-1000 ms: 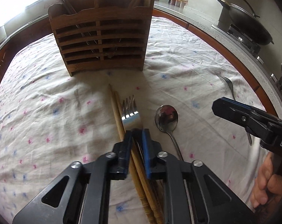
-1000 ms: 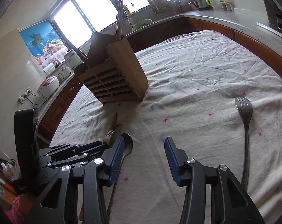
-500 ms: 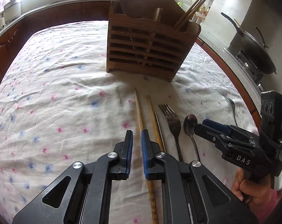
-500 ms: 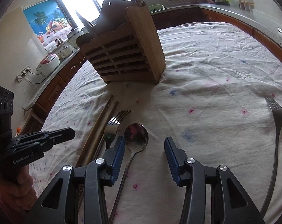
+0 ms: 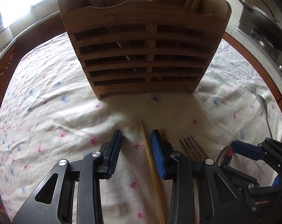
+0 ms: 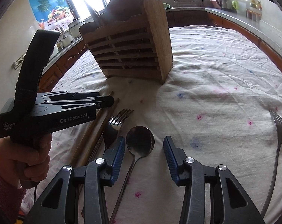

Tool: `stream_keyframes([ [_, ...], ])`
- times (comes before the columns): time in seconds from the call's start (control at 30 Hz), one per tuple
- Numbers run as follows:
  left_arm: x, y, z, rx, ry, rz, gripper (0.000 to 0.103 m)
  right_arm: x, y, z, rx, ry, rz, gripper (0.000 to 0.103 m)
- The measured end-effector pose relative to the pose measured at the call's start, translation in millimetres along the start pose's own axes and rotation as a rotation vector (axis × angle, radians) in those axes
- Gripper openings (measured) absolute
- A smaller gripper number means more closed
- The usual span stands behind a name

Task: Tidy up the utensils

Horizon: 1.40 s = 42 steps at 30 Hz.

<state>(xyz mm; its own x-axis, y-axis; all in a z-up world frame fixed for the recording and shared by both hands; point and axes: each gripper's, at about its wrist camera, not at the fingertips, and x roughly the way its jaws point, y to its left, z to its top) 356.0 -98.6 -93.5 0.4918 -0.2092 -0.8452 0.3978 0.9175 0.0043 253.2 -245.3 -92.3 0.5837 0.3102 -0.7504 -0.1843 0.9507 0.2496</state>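
Two claws low over cloth: left gripper (image 5: 136, 145) opening, wooden chopstick (image 5: 150, 160) lying loose between its jaws; right gripper (image 6: 144, 155) half-wide around round steel spoon (image 6: 140, 141), not gripping.

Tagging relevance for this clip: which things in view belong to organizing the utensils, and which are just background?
Belongs to the job:
wooden utensil holder
chopsticks on the cloth
fork beside them
spoon
second fork, lying apart
left gripper, jaws opening over one chopstick
right gripper, open over the spoon

Just lying about:
wok
rice cooker
tablecloth
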Motion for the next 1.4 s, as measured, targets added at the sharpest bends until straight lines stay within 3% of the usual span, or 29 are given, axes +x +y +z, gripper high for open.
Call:
stream_keyframes([
  [0.07, -1, 2, -1, 0.01, -0.008, -0.003, 0.012, 2, 2, 2, -0.014, 0.001, -0.007, 0.044],
  [0.17, -3, 5, -3, 0.008, -0.016, -0.017, 0.007, 5, 6, 4, -0.035, 0.001, -0.026, 0.04],
  [0.23, -6, 6, -5, 0.0, -0.023, -0.021, 0.006, 6, 9, 4, -0.057, 0.003, -0.028, 0.029],
  [0.27, -9, 8, -8, -0.006, -0.026, -0.025, 0.005, 6, 10, 4, -0.056, 0.007, -0.017, 0.011],
  [0.33, -16, 9, -12, -0.032, -0.028, -0.056, 0.004, 3, 8, 4, -0.028, 0.004, 0.029, 0.003],
  [0.4, -27, 16, -20, -0.071, -0.046, -0.108, 0.004, -4, 7, 3, -0.024, -0.011, 0.023, 0.003],
  [0.63, -74, 38, -33, -0.149, -0.116, -0.149, 0.003, -39, 2, 8, 0.003, -0.078, 0.039, 0.003],
  [1.07, -172, 59, -52, -0.229, -0.31, -0.161, 0.003, -98, 12, 27, -0.014, -0.242, 0.024, 0.003],
  [1.4, -219, 67, -70, -0.269, -0.41, -0.16, 0.003, -139, 27, 40, -0.066, -0.361, 0.006, 0.003],
])
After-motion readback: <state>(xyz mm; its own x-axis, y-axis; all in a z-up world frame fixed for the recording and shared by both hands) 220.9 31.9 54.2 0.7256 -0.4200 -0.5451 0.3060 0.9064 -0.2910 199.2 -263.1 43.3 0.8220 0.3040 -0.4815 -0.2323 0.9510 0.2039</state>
